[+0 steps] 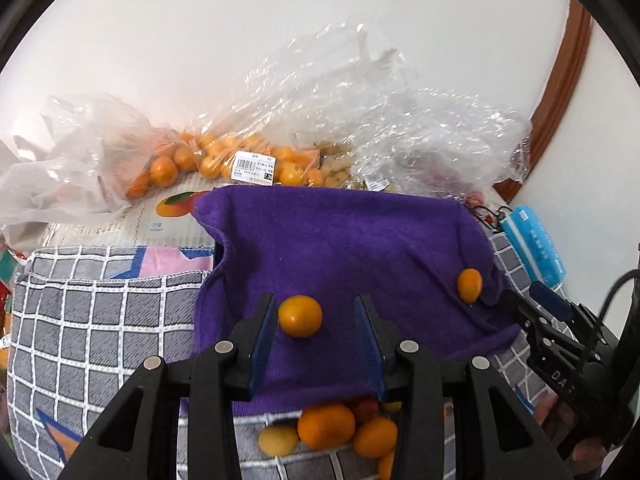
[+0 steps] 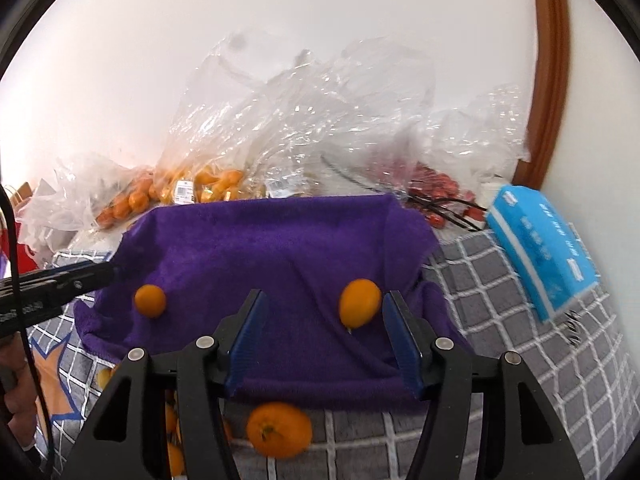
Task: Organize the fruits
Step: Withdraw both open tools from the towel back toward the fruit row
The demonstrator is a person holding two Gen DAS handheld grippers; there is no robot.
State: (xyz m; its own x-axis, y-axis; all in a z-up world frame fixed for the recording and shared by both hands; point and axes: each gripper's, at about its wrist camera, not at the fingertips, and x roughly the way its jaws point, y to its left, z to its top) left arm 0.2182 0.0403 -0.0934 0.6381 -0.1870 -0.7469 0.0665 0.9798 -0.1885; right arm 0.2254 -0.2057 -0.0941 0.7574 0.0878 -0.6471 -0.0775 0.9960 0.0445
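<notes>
Both jaws stand apart: the left hand-held gripper [image 1: 316, 340] frames one kumquat [image 1: 300, 316], gripping nothing. The right hand-held gripper [image 2: 324, 336] likewise frames another kumquat [image 2: 359, 303]. The purple towel [image 1: 340, 240] (draped over something hidden) probably stops them rolling.

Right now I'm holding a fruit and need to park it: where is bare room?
Free: the purple towel behind its two small oranges, and the grey checked cloth between the towel and the blue tissue pack. Crowded: the plastic bags along the wall, and the fruit pile at the towel's near edge.
</notes>
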